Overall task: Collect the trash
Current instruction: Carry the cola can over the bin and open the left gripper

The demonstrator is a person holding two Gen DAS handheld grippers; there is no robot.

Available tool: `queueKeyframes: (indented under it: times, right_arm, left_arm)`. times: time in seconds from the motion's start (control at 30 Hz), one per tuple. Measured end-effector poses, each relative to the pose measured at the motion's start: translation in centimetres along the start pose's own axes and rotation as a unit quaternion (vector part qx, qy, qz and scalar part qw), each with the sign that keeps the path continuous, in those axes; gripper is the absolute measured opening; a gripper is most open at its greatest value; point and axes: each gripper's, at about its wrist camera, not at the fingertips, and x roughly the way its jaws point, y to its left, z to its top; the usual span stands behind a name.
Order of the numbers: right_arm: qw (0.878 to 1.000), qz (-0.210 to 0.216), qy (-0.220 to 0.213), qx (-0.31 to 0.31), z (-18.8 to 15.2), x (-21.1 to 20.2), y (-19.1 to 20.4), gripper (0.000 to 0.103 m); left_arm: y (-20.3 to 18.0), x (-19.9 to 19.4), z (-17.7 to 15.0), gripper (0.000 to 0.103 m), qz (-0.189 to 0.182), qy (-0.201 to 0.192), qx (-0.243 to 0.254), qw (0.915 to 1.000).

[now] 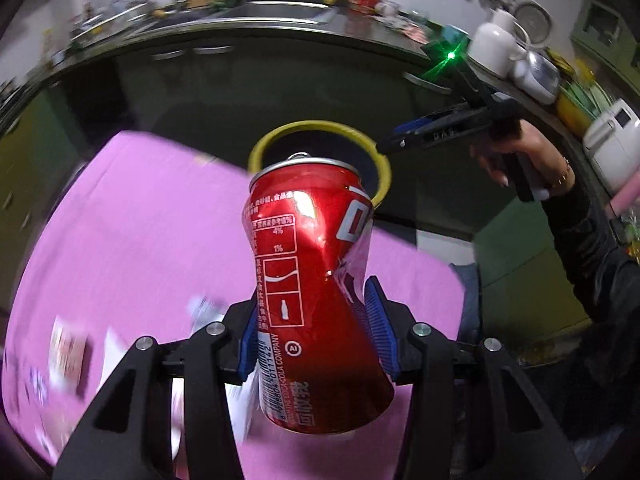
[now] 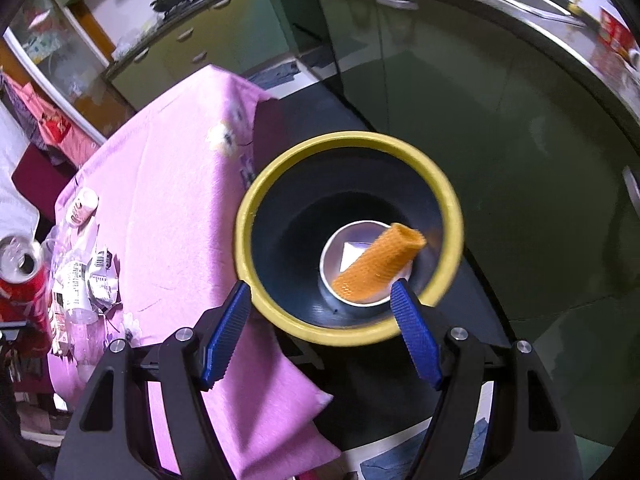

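My left gripper point(image 1: 312, 300) is shut on a dented red cola can point(image 1: 316, 280), its blue pads pressing the can's pinched waist above the pink tablecloth point(image 1: 140, 220). Past the can stands a dark bin with a yellow rim point(image 1: 382, 168). In the right wrist view my right gripper point(image 2: 320, 320) hangs open over that bin's yellow rim point(image 2: 248, 216), with nothing between its pads. Inside the bin an orange mesh sleeve point(image 2: 376, 268) lies across a white round tub point(image 2: 332, 256). The can point(image 2: 20, 280) also shows at the left edge. A hand holds the right gripper point(image 1: 396, 138) at the upper right.
Crumpled wrappers point(image 2: 92, 276), a small white bottle point(image 2: 82, 204) and clear plastic lie on the pink-covered table point(image 2: 168, 168). The bin stands on the floor against the table's corner. Green cabinets point(image 2: 500, 120) and a cluttered dark counter point(image 1: 280, 28) run behind it.
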Motion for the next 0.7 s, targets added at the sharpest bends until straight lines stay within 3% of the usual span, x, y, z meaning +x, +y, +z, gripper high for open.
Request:
queueKeyframes:
  times: [0.2,0.33,0.53,0.6,0.67,0.7]
  right_arm:
    - [0.999,0.007,-0.019,0.028,-2.0,-1.7,-3.8,0.072]
    - [0.999,0.007,-0.02,0.049,-3.5,-2.0,-6.3,0.072]
    - [0.997,0.003,-0.019,0.078,-5.2,-2.2,-9.1,0.072]
    - [0.996,0.001,-0.019,0.086,-5.8,-2.3,-9.7,0.072]
    - [0.996,0.001,-0.017,0.09,-6.2,-2.4,-10.1,0.075]
    - [0.996,0.0,-0.016,0.09,-6.3,-2.4,-10.2,0.077]
  left_arm:
    - [-2.0,6.8,7.5,0.046,-0.017,0.027,0.035,0.9989]
    - [-2.3,13.3,12.1,0.046,0.006,0.057,0.044,0.9974]
    - [-0.3,20.8,15.7,0.046,0.06,0.101,0.012,0.993]
    - [0.4,22.2,16.4,0.051,0.075,0.111,0.007,0.9909]
    - [1.2,22.4,16.8,0.071,0.089,0.106,-0.004,0.9904]
    - [1.5,22.1,16.9,0.073,0.09,0.1,-0.009,0.9908]
